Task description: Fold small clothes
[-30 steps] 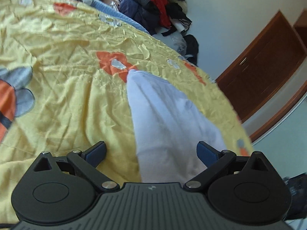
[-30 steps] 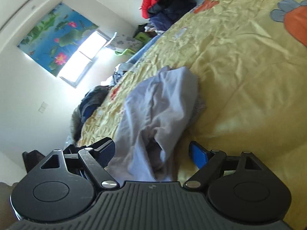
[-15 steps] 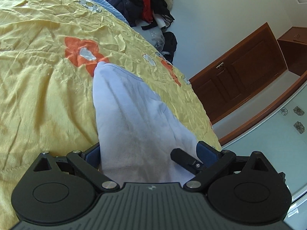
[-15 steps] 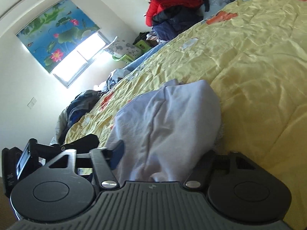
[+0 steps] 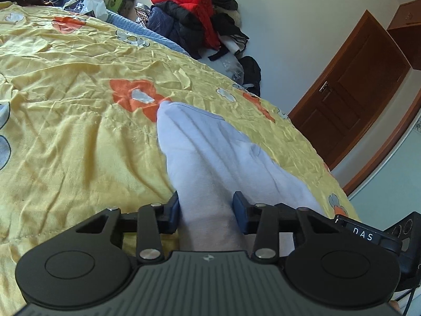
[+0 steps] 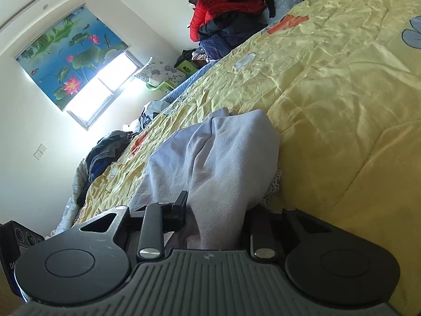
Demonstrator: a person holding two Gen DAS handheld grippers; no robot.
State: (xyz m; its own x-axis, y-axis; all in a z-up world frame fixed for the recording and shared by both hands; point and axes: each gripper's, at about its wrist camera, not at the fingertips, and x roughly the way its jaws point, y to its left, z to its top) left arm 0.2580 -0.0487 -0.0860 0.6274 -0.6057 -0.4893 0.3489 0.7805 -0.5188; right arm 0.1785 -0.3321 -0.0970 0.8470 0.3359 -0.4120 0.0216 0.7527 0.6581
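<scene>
Left tongs (image 5: 206,212) have just been closing and are now pinching the near end of the pale lavender cotton garment (image 5: 210,155), blue pads pressing both sides. Garment is lying on the crumpled yellow flowered bedspread (image 5: 65,131), stretching toward 12 o'clock. Pile of red and dark jackets (image 5: 194,18) is sitting at 12 o'clock beyond the bed. Right tongs (image 6: 215,210) have also just been closing, gripping a bunched fold of the same garment (image 6: 223,158), bedspread (image 6: 342,92) running off at 2 o'clock.
</scene>
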